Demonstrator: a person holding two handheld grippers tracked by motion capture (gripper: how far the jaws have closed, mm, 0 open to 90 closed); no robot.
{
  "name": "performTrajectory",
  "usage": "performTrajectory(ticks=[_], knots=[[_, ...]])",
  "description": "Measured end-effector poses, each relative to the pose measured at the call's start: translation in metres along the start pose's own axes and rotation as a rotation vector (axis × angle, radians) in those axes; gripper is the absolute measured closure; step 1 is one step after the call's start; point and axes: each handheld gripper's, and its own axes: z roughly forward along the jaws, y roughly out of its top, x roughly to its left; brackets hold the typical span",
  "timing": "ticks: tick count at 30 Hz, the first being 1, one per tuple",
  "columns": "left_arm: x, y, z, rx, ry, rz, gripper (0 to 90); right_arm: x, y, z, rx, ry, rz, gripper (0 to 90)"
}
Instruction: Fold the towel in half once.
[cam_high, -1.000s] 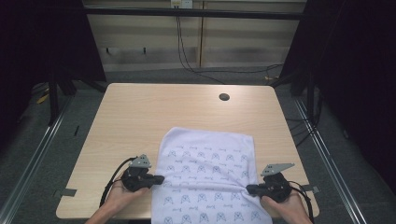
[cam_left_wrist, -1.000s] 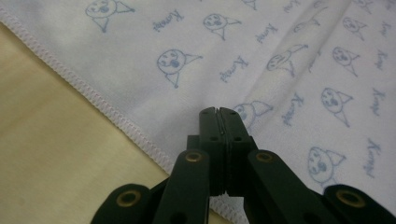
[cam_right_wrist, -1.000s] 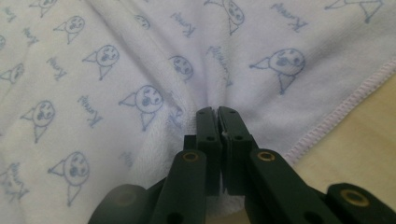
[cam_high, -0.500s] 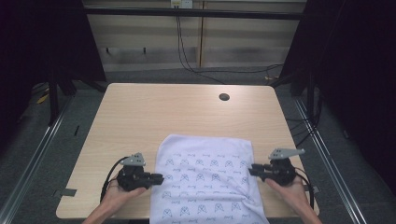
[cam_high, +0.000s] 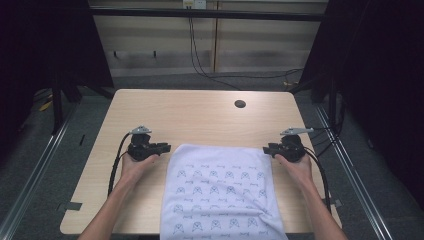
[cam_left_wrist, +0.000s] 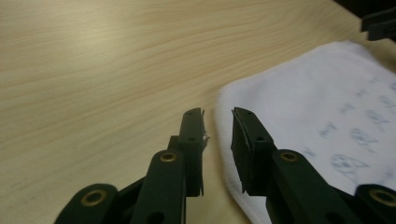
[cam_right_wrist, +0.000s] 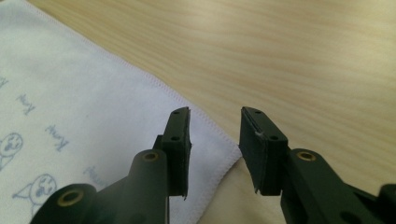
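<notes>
My left gripper (cam_high: 162, 148) and right gripper (cam_high: 267, 149), jaws just opened and gripping nothing, flank the far corners of the white printed cloth (cam_high: 220, 192), which lies flat on my table (cam_high: 200, 117), draping over its near edge.

Cloth (cam_high: 222, 192) folded shorter, both claws opened, apparently off its corners

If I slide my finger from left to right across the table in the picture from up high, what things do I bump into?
Left tool → white cloth with little drawings → right tool. All three lie on the wooden table.
</notes>
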Motion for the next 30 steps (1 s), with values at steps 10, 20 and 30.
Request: performTrajectory(ticks=[10, 20, 30], knots=[[-0.006, -0.001, 0.006, 0.037, 0.062, 0.034, 69.4, 0.004, -0.011, 0.013, 0.043, -0.029, -0.010, 54.0], [-0.007, -0.006, 0.015, 0.060, 0.064, 0.042, 64.5, 0.016, -0.011, 0.014, 0.061, -0.007, -0.065, 84.4], [-0.037, -0.001, 0.027, 0.068, -0.038, 0.134, 52.3, 0.015, -0.011, 0.014, 0.063, -0.002, -0.039, 84.2]])
